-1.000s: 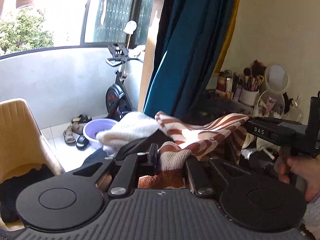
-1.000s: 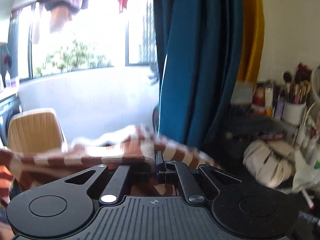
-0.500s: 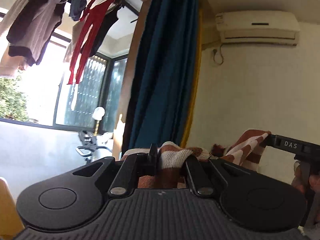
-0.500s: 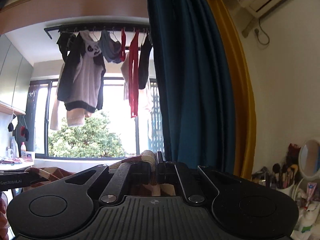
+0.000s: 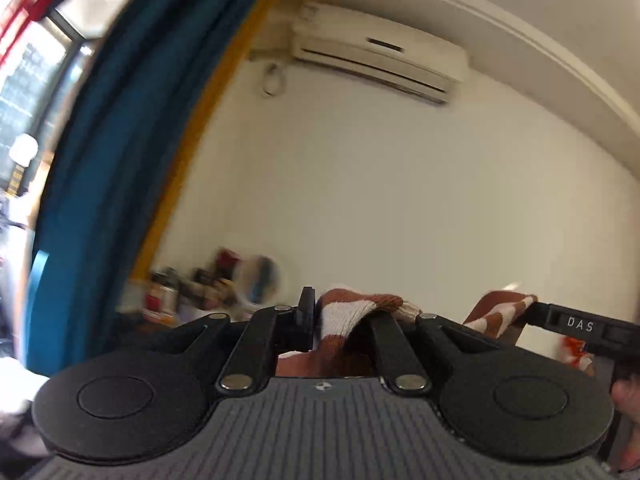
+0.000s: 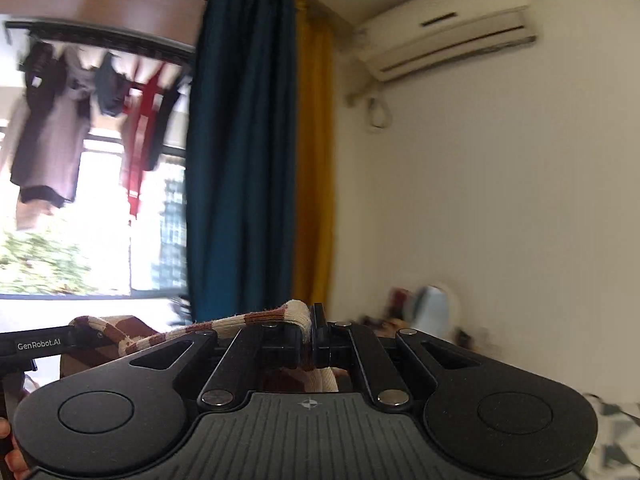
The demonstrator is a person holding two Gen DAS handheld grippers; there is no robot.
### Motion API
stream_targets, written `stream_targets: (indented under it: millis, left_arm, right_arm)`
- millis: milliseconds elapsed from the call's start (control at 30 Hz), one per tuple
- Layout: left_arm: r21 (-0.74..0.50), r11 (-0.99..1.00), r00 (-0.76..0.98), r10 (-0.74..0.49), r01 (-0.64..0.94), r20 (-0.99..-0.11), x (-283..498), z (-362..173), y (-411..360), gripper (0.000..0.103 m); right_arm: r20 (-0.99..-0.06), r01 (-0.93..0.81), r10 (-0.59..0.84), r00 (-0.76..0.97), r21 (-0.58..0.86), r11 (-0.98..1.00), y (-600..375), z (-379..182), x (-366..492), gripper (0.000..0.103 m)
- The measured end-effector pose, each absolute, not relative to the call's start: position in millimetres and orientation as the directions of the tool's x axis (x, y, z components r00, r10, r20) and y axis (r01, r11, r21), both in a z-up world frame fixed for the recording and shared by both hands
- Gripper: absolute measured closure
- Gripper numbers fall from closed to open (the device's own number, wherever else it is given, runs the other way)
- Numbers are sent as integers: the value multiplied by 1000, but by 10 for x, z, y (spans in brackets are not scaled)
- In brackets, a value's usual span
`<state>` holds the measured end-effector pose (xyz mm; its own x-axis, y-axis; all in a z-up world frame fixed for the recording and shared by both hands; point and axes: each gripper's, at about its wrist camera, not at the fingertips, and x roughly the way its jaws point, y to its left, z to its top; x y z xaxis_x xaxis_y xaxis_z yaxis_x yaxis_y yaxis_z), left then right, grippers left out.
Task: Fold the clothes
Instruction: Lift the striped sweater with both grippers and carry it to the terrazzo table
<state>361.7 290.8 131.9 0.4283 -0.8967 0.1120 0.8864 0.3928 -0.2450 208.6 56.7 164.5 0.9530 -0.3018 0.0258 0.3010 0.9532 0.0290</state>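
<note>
Seen from the left wrist: left black two-finger gripper [image 5: 340,320] clamped on a bunched edge of one rust-brown and cream striped knitted garment [image 5: 344,316], held aloft against a bare white wall; off to the right, right black two-finger gripper [image 5: 532,312] pinching a second corner of the same knit, with a hand [image 5: 626,396] below it at the frame edge; behind, one white wall-mounted air conditioner [image 5: 380,52], one teal curtain [image 5: 104,152] with one mustard-yellow curtain [image 5: 208,120] beside it, and a blurred clutter of cosmetics around one round mirror [image 5: 260,280], too smeared to count. Seen from the right wrist: jaws drawn narrow on a rolled striped hem [image 6: 296,316], the cloth running left as a taut band to the other tool [image 6: 80,338]; several dark and red garments on a drying rail [image 6: 88,92] outside the window, perhaps five or six, blurred. Counted overall: two grippers, one garment in grip, none of it visibly resting on any surface. Likely trouble, as a judgement: thin bites on thick loose knit could slip under a sharp shake or spread, dropping one corner; uneven hold could also skew the fold; motion blur hints at speed.
</note>
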Motion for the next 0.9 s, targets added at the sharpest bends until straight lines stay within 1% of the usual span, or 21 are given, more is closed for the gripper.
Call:
stream_targets:
  millis: [100,267,367,500,600,733,900]
  left_arm:
    - [-239,298,332,-937,924,113,3413,1296,2561,94]
    - [-231,137,166,-979,963,114,3064,1257,1982,94]
    - [-244,100,132,-984,965,122,2709,1220,1622,94]
    - [-260,50,87,-987,964,134,2235,1169,1143,94]
    - [-271,13,54,-988,962,142,1878,1134,785,94]
    - [-281,-15,23,-991,960,131,1453,1156,302,94]
    - [-279,-58,-15,-988,959,154,1048,1197,-122,95]
  right_arm:
    - [19,409,-410,912,35,912,460,1576,1607,99]
    - [46,546,-548,835,45,836,270,1434,834,99]
    - [64,601,-603,795,54,798,85,1371,389,99]
    - [90,640,-640,763,35,768,-208,1306,-229,99]
    - [90,652,-650,754,18,758,-459,1259,-650,99]
    - [78,668,-666,742,-4,744,-794,1184,-1217,99]
    - [70,692,-690,721,-13,722,-1188,1123,-1871,99]
